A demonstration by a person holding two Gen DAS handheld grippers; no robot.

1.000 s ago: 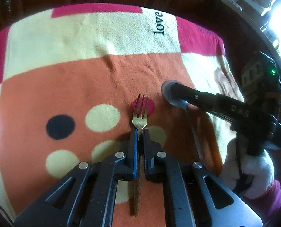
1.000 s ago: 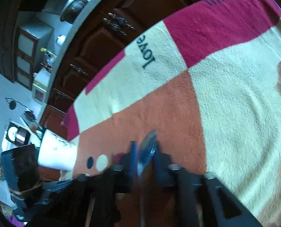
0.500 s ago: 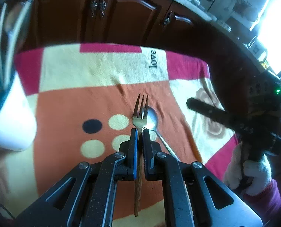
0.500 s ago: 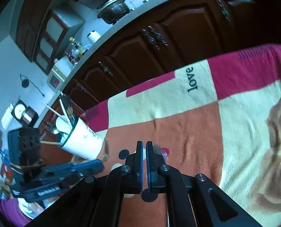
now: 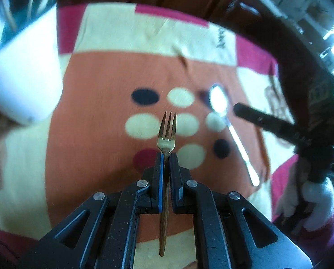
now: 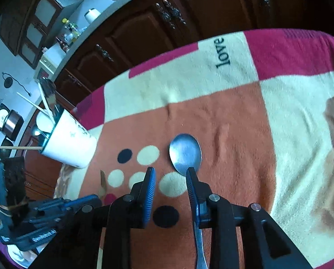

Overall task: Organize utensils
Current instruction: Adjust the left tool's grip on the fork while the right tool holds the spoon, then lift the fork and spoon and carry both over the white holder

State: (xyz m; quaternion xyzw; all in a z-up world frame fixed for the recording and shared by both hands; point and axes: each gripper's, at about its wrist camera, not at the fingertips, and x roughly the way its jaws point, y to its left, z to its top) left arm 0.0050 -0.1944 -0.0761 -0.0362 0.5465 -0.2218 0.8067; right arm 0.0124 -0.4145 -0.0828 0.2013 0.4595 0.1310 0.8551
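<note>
My left gripper (image 5: 166,157) is shut on a gold fork (image 5: 167,132) with a wooden handle and holds it above the blanket, tines forward. A silver spoon (image 5: 218,102) lies on the orange patch to the right of it. In the right wrist view my right gripper (image 6: 170,172) is open above the blanket; the spoon (image 6: 185,152) lies under its right finger, bowl ahead of the tip. A white cup (image 6: 68,143) holding chopsticks and other utensils stands at the left; it also shows in the left wrist view (image 5: 21,76).
A patterned blanket (image 6: 234,121) with the word "love" covers the table. Dark wooden cabinets (image 6: 167,22) stand beyond its far edge. The left gripper's body (image 6: 43,219) shows at the lower left of the right wrist view.
My left gripper has lifted the fork and moved left toward the cup. My right gripper has opened and now sits over the spoon, which lies on the blanket.
</note>
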